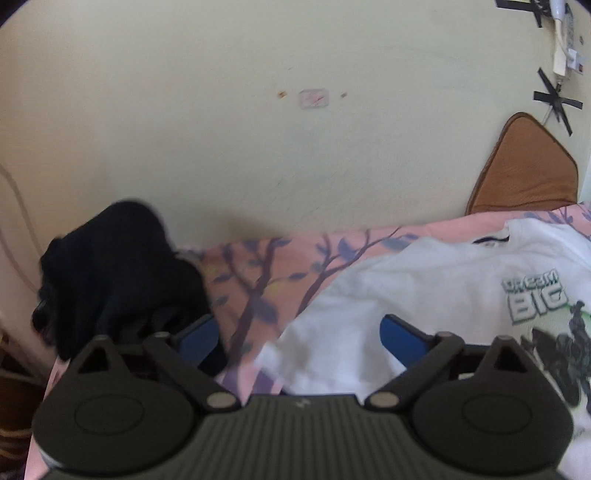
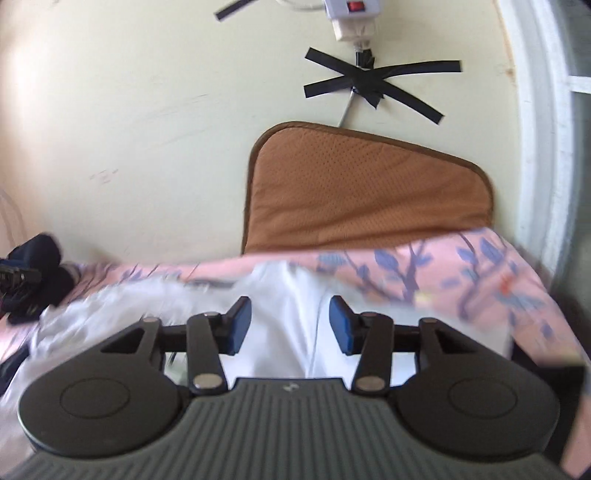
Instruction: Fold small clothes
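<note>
White T-shirt [image 1: 424, 295] lies spread, unfolded, on the pink bedsheet [image 1: 266, 266]; dark clothes [image 1: 110, 273] sit bunched at the far left. Left tongs [image 1: 299, 339] gape wide, empty. Right tongs [image 2: 290, 325] part-open, astride white cloth, gripping nothing. Folding apparently not begun.

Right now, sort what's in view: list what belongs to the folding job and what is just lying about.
For the job:
- white T-shirt with the "Dream Big" print
- black garment, bunched up
- left gripper, open
- right gripper, open

Just lying about:
- brown cushion against the wall
- power strip
- black tape cross
- pink leaf-print bedsheet
</note>
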A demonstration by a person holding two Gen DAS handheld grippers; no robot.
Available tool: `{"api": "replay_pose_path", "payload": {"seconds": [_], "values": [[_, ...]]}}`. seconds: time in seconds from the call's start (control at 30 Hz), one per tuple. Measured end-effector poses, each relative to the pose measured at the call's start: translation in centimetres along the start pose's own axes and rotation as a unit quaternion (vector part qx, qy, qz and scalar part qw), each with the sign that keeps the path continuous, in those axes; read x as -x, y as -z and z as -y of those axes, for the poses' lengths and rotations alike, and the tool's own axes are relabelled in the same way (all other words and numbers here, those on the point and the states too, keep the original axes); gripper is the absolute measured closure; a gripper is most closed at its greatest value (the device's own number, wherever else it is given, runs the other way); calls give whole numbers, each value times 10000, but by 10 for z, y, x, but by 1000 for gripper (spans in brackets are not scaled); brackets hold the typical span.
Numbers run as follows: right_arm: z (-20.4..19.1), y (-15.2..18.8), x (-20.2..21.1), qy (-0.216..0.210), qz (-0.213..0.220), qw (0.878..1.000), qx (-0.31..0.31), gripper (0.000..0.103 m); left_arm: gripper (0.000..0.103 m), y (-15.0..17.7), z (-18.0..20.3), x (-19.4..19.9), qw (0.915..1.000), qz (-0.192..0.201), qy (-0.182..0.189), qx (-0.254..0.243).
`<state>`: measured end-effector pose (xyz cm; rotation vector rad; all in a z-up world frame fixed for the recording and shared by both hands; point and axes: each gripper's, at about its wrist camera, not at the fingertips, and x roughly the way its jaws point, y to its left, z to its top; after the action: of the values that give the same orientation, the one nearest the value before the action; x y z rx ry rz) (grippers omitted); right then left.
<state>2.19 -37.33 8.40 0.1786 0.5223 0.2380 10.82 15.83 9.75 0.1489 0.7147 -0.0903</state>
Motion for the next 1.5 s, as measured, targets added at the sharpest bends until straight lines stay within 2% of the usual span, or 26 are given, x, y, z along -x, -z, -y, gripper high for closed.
{"api": "replay_pose_path", "payload": {"seconds": [0.1, 0.2, 0.23, 0.27, 0.3, 0.33, 0.37, 0.4, 0.53, 0.6, 0.67, 0.7, 0.77, 0.83, 0.87, 0.93, 0.97, 1.0, 1.1, 1.13, 1.2, 1.23, 1.27, 1.4, 1.47, 1.5], "values": [[-8, 43, 40, 239, -53, 9997, -53, 43, 5, 32, -32, 2, 9984, -354, -27, 437], [-30, 72, 61, 381, -176, 9989, -200, 43, 7, 63, -31, 1, 9950, -701, 133, 695], [-36, 79, 67, 347, -216, 9988, -271, 43, 19, 70, -27, -3, 9951, -767, 159, 607], [-40, 86, 71, 306, -260, 9987, -329, 43, 60, 77, -19, -10, 9956, -839, 153, 384], [-45, 91, 75, 269, -301, 9985, -377, 43, 81, 84, -11, -17, 9956, -928, 93, 116], [-51, 96, 79, 223, -354, 9983, -415, 43, 100, 87, -3, -15, 9977, -678, -34, -92], [-54, 101, 82, 176, -403, 9981, -426, 43, 99, 87, 0, -17, 9972, -688, -197, -210], [-61, 105, 85, 150, -459, 9980, -403, 44, 99, 84, -4, -18, 9975, -646, -267, -79], [-79, 114, 105, 123, -427, 9989, -146, 44, 99, 64, -43, -36, 9895, -481, -1163, 706], [-89, 121, 115, 124, -434, 9990, 31, 44, 96, 58, -49, -32, 9875, -462, -1213, 891], [-96, 128, 120, 189, -512, 9983, 192, 44, 94, 59, -37, -10, 9906, -215, -1166, 685], [-96, 132, 121, 202, -566, 9980, 217, 44, 89, 62, -29, 3, 9927, -85, -1099, 485], [-98, 144, 124, 178, -688, 9972, 226, 44, 61, 71, -15, 34, 9971, 176, -713, 175], [-105, 155, 122, 131, -791, 9965, 220, 49, 53, 87, -4, 64, 9993, 309, -217, -31], [-106, 160, 119, 89, -838, 9963, 194, 58, 51, 97, 1, 77, 9995, 309, -22, -92], [-114, 165, 120, 122, -693, 9967, 393, 67, 45, 119, 11, 98, 9987, 155, 469, -113], [-116, 166, 120, 80, -713, 9963, 471, 87, 42, 130, 15, 105, 9971, 39, 753, -94], [-117, 166, 120, 83, -700, 9964, 463, 94, 40, 141, 20, 111, 9949, -102, 1003, -67], [-111, 164, 126, 124, -623, 9973, 380, 97, 30, 175, 42, 117, 9873, -551, 1491, 43], [-108, 162, 131, 211, -547, 9976, 374, 98, 30, 185, 50, 118, 9847, -696, 1595, 82], [-102, 156, 147, 462, -341, 9976, 381, 98, 48, 200, 60, 118, 9804, -856, 1773, 81], [-97, 151, 156, 604, -224, 9971, 398, 98, 79, 206, 66, 125, 9833, -756, 1656, 9], [-92, 147, 166, 741, -114, 9963, 421, 98, 96, 209, 70, 131, 9832, -831, 1622, -16], [-76, 140, 198, 1124, 34, 9926, 455, 100, 96, 219, 65, 168, 9749, -806, 2040, 377], [-73, 147, 195, 1159, -185, 9921, 440, 100, 96, 229, 72, 178, 9753, -861, 2018, 266], [-72, 153, 187, 1085, -447, 9921, 453, 100, 96, 234, 76, 179, 9769, -914, 1924, 195]]}}
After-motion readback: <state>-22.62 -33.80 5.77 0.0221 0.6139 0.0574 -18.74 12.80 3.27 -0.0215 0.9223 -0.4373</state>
